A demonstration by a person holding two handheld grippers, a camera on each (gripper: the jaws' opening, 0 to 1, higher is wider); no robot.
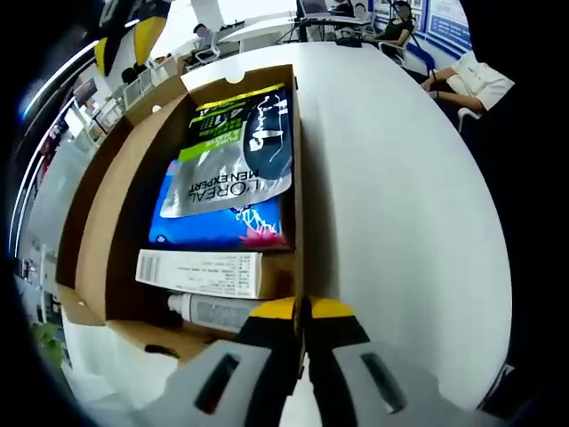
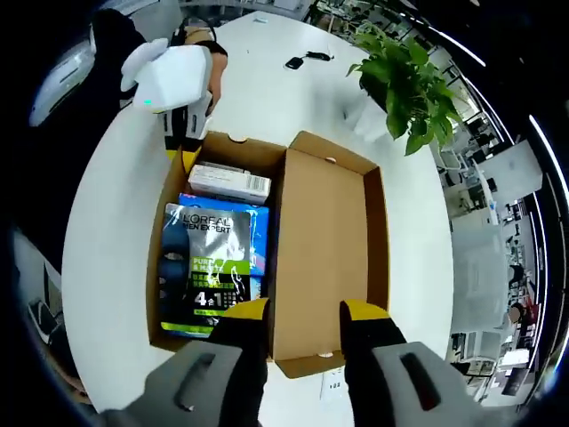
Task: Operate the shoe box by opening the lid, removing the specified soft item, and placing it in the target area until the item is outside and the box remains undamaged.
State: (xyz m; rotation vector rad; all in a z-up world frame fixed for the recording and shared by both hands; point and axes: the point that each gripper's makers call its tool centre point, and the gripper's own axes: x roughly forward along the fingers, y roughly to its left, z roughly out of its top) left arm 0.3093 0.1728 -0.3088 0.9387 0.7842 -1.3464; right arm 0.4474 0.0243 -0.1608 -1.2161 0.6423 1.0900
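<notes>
The brown shoe box (image 1: 120, 222) lies open on a white round table, its lid (image 2: 324, 240) folded flat beside the tray. Inside are a silver L'Oreal Men Expert pouch (image 1: 236, 156) (image 2: 200, 258) on top of a blue soft pack (image 1: 213, 227) (image 2: 260, 236), a white carton (image 1: 200, 273) (image 2: 229, 182) and a tube (image 1: 209, 311). My left gripper (image 1: 302, 310) (image 2: 188, 165) is shut at the rim of the box's end wall; whether cardboard is pinched is unclear. My right gripper (image 2: 307, 322) stands open above the opposite end, with nothing between its fingers.
A potted plant (image 2: 404, 80) stands on the white table (image 2: 116, 231) beyond the lid, and a small black object (image 2: 293, 62) lies further off. People (image 1: 462, 80) sit at desks past the table's edge. Bare tabletop (image 1: 400, 222) runs along the box's long side.
</notes>
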